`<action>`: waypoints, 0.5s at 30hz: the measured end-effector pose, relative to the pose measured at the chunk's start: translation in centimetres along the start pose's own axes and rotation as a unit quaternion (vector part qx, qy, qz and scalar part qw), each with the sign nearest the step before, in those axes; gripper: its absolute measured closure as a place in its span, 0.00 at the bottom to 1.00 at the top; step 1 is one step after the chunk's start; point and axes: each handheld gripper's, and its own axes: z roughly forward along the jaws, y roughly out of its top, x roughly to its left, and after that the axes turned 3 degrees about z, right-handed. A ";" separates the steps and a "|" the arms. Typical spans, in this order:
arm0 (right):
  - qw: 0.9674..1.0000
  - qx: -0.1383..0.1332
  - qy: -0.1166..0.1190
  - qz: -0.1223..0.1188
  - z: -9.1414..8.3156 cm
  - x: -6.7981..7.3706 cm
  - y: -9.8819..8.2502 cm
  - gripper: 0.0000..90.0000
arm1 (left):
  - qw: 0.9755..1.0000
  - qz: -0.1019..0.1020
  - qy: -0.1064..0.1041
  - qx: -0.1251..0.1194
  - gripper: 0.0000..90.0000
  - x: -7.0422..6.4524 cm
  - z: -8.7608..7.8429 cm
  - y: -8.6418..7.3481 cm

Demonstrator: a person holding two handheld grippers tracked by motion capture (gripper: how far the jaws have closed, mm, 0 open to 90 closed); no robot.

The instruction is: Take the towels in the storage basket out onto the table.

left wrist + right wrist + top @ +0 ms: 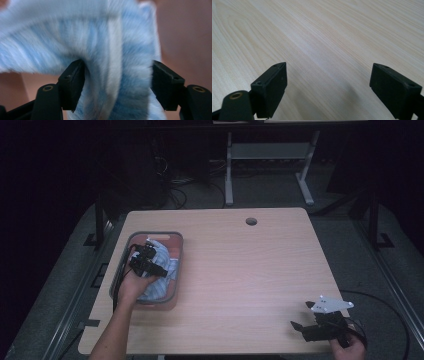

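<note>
One big wooden table (250, 270) takes up most of the scene, with a grey-rimmed bin (176, 251) near its left edge holding a crumpled blue-and-white striped cloth (159, 287). The left gripper (117, 82) is down in the bin, jaws spread wide with a fold of cloth between them, not pinched yet. The right gripper (320, 322) sits at the near right corner, jaws apart over bare wood. My worry: closing on such a thick bunch might snag only a loose layer, so it slips out when lifted.
</note>
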 end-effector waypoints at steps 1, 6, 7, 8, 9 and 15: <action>1.000 0.000 0.000 0.000 0.0 0.0 0.0 0.15 | 1.000 -0.004 0.001 0.003 0.40 0.0 0.2 -0.1; 1.000 0.000 0.000 0.002 0.0 0.1 0.1 0.15 | 1.000 -0.013 0.003 0.025 0.52 0.2 0.4 0.1; 1.000 -0.002 -0.001 -0.003 0.1 0.1 0.1 0.15 | 1.000 -0.011 0.006 0.027 0.55 0.1 0.5 0.1; 1.000 -0.002 0.000 -0.006 0.1 0.1 0.1 0.15 | 1.000 -0.010 0.008 0.028 0.56 0.1 0.6 0.1; 1.000 -0.001 0.000 -0.006 0.1 0.1 0.1 0.15 | 1.000 -0.009 0.011 0.027 0.58 0.0 0.6 0.1; 1.000 0.003 0.000 -0.009 0.3 0.3 0.2 0.15 | 1.000 -0.005 0.009 0.029 0.68 -0.2 0.7 0.1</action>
